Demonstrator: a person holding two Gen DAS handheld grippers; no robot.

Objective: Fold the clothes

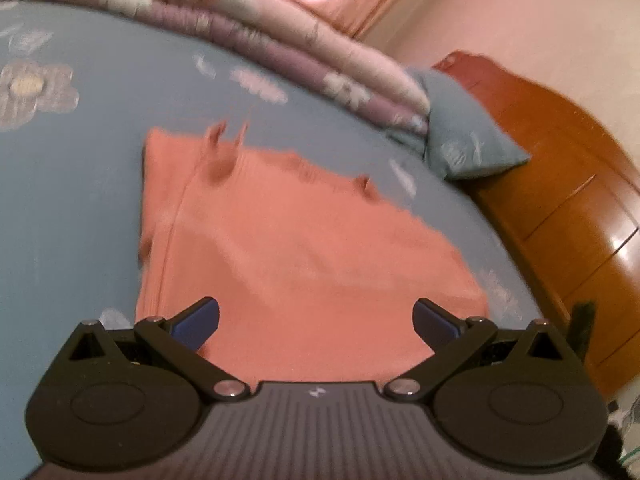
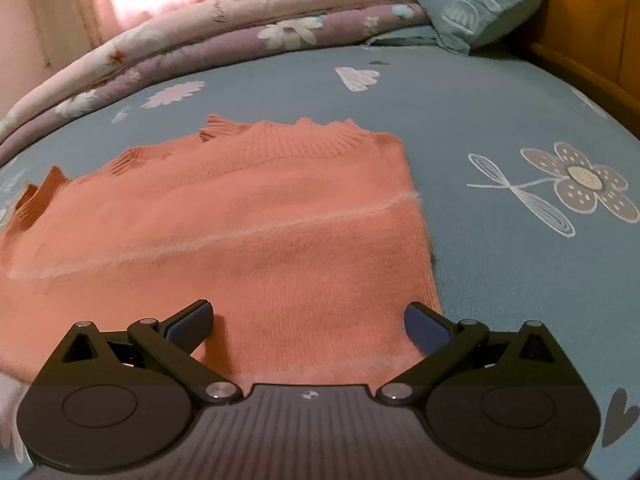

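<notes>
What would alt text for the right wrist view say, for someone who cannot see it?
A salmon-pink knitted sweater lies flat on a blue bedsheet printed with flowers, and the open right gripper hovers over its near edge, holding nothing. Behind lie a folded lilac and cream floral quilt and a blue pillow.

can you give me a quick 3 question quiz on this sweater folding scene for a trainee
1. True or false: the left gripper is shut on the orange sweater.
2. What lies along the far side of the blue bedsheet? A) folded floral quilt B) laundry basket C) stack of towels
3. Fill in: both grippers, including the right gripper, have their jaws ____.

Key: 1 false; 2 A; 3 open
</notes>
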